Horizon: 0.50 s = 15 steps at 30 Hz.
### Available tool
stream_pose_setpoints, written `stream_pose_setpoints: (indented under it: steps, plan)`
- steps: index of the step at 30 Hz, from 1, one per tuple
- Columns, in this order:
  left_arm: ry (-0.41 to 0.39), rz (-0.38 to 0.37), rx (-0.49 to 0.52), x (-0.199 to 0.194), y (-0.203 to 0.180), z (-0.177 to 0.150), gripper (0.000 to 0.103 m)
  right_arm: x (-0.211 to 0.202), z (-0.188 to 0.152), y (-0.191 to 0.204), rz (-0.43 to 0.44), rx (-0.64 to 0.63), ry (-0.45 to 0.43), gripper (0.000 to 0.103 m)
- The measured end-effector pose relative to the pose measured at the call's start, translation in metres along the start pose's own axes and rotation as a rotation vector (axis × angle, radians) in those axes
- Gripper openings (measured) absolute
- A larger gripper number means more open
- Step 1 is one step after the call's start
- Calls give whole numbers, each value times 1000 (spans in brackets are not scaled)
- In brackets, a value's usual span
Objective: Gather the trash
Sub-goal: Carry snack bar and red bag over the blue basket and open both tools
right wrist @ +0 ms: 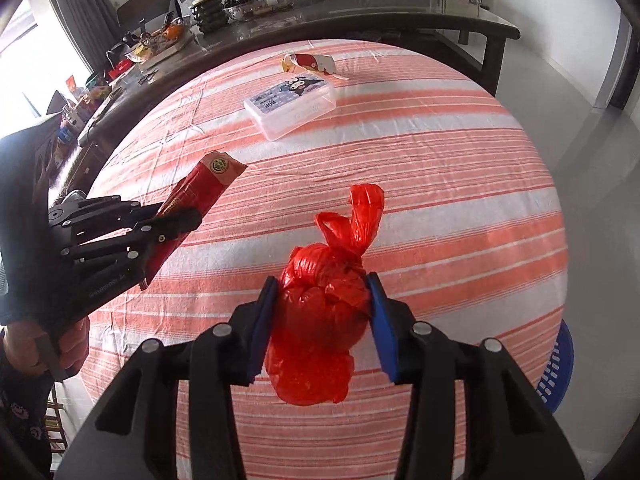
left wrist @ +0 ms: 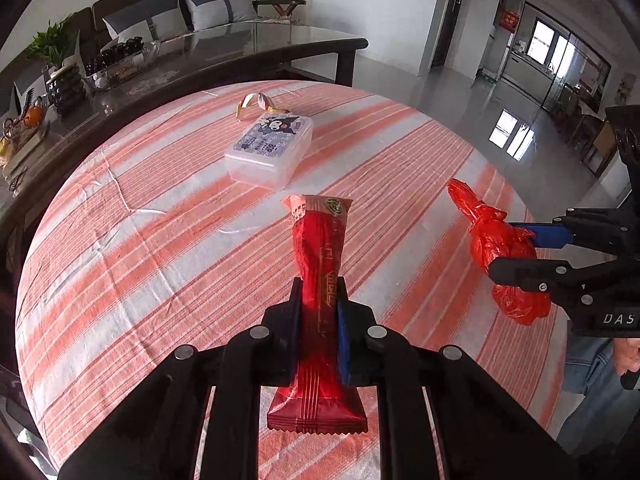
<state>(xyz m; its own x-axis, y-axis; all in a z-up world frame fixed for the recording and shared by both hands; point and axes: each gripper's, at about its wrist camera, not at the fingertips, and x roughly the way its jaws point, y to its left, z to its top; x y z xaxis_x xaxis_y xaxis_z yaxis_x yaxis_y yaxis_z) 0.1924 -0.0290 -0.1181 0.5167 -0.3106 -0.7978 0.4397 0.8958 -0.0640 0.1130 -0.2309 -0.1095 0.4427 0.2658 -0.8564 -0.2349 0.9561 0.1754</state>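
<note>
My left gripper [left wrist: 319, 292] is shut on a red snack wrapper [left wrist: 320, 264], which hangs pinched at its middle above the striped tablecloth [left wrist: 160, 220]. The same wrapper [right wrist: 192, 196] shows at the left of the right wrist view, held in the left gripper [right wrist: 176, 220]. My right gripper [right wrist: 322, 292] is shut on a knotted red plastic bag [right wrist: 320, 320], lifted off the cloth. That bag [left wrist: 496, 248] and the right gripper [left wrist: 516, 248] appear at the right in the left wrist view. A crumpled wrapper [right wrist: 308, 63] lies at the table's far side.
A clear plastic box with a cartoon label [left wrist: 270, 150] sits mid-table, with the crumpled wrapper [left wrist: 256, 105] behind it. A dark cluttered table [left wrist: 180, 64] stands beyond the round one. A blue basket [right wrist: 558, 364] sits on the floor at the right. A person's hand [right wrist: 68, 344] holds the left gripper.
</note>
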Motion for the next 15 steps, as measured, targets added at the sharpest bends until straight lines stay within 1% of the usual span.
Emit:
stream_pose_setpoints:
  steps: [5,10,15]
  plan:
    - [-61,9,20,-26,-26,6,14,-22,-9,-13,7,15,-31,43]
    - [-96,22,81,-36,-57,16,14,-39,-18,-28,4,36,-58,43]
    - [-122,7,134,-43,-86,23,14,-54,-28,-48,-1,64,-88,43]
